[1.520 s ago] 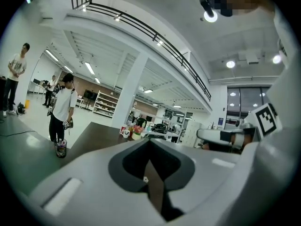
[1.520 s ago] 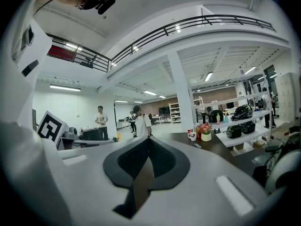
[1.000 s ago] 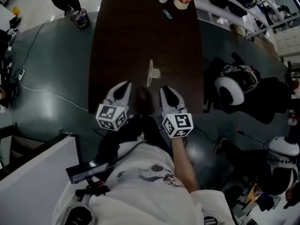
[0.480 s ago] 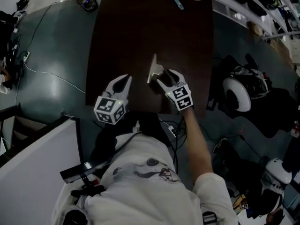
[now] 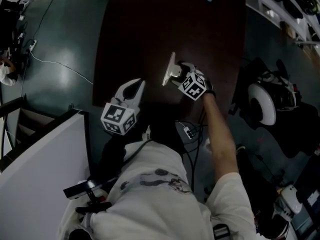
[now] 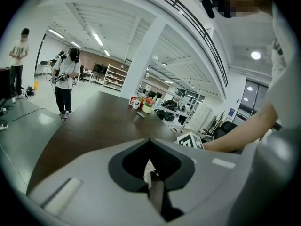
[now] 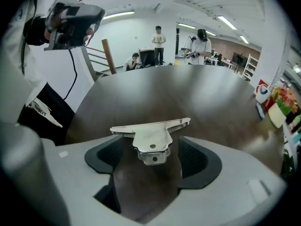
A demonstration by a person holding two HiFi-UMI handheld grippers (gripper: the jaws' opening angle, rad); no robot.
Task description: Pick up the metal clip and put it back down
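Observation:
The metal clip (image 5: 171,70) lies on the dark brown table (image 5: 150,24), a flat silver bar with a short folded handle (image 7: 151,147). My right gripper (image 5: 181,74) is at the clip, and its jaws are opening. In the right gripper view the handle sits between the two dark pads (image 7: 194,155) with a gap on each side, so nothing presses on it. My left gripper (image 5: 132,90) hovers over the table's near edge, left of the clip. Its jaws are closed together and hold nothing (image 6: 149,142).
A mug and a flower pot (image 6: 141,105) stand at the table's far end. People (image 6: 65,81) stand beyond the table on the grey floor. A white helmet (image 5: 262,104) lies on the floor to the right, a power strip (image 5: 187,131) and cables near the person's body.
My right gripper has moved forward from the table's near edge up to the clip, and its jaws have spread around the handle. The left gripper has stayed near the edge.

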